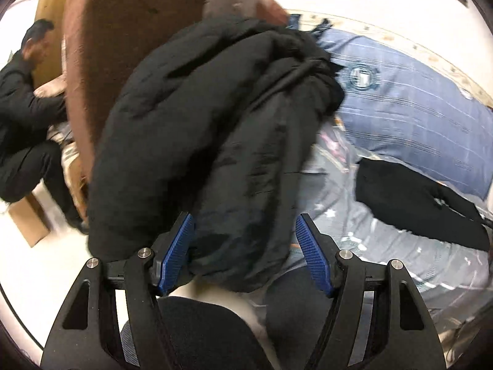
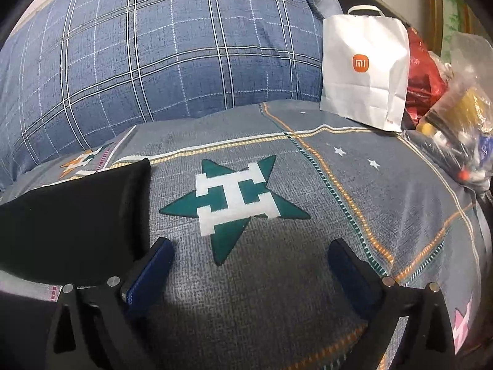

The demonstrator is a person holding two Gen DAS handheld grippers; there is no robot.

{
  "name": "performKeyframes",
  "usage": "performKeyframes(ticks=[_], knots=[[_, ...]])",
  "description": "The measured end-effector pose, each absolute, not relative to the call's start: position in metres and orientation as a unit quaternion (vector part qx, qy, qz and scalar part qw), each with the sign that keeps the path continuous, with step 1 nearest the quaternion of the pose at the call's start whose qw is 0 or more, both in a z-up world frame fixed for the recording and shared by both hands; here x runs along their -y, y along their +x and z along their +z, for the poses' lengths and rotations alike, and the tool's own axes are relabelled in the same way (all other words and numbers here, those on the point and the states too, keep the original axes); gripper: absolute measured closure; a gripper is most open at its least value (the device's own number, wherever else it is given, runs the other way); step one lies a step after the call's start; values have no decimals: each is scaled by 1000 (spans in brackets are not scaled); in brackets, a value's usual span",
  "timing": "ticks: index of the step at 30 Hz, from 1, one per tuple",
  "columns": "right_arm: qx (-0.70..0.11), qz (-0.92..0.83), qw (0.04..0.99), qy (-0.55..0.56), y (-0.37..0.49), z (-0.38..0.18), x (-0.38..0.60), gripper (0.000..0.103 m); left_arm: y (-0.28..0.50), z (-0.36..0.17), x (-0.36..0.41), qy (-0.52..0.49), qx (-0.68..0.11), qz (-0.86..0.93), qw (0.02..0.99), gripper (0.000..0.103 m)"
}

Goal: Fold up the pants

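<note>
Black pants [image 1: 215,129] hang bunched in front of my left gripper [image 1: 246,252], over the bed's edge. The jaws stand wide apart, with the cloth between them and against the left pad [image 1: 177,252]. A second black garment [image 1: 416,200] lies flat on the grey bedsheet [image 1: 385,246] to the right. In the right wrist view my right gripper [image 2: 249,268] is open and empty just above the sheet's green star print [image 2: 234,203]. The flat black cloth [image 2: 77,222] lies beside its left finger [image 2: 148,274].
A blue plaid quilt [image 2: 154,46] is piled at the back of the bed. A white paper bag [image 2: 366,71], a red bag [image 2: 425,80] and a clear plastic bag of items [image 2: 459,129] sit at the right. A brown headboard [image 1: 123,46] and a crouching person in black [image 1: 27,108] are at the left.
</note>
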State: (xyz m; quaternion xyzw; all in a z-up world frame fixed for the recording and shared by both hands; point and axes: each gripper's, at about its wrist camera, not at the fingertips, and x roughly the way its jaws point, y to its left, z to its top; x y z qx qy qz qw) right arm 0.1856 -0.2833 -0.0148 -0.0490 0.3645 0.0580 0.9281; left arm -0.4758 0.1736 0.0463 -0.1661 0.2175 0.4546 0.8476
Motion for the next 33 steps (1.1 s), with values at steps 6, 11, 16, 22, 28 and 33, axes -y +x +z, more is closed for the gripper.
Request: performKeyframes(ticks=[6, 11, 16, 22, 28, 33], knots=[[-364, 62, 928, -52, 184, -15, 282, 1, -506, 50, -158, -169, -200, 508, 820, 34], [-362, 59, 929, -56, 183, -15, 281, 1, -524, 52, -155, -182, -179, 526, 811, 34], [-359, 55, 930, -62, 182, -16, 279, 1, -534, 50, -159, -170, -181, 545, 801, 34], [-360, 63, 929, -51, 183, -16, 283, 0, -545, 48, -170, -224, -160, 537, 798, 34], [-359, 67, 930, -48, 183, -16, 284, 0, -553, 55, -166, -234, -141, 533, 801, 34], [-358, 68, 930, -47, 183, -16, 282, 0, -560, 56, -172, -259, -133, 527, 798, 34]])
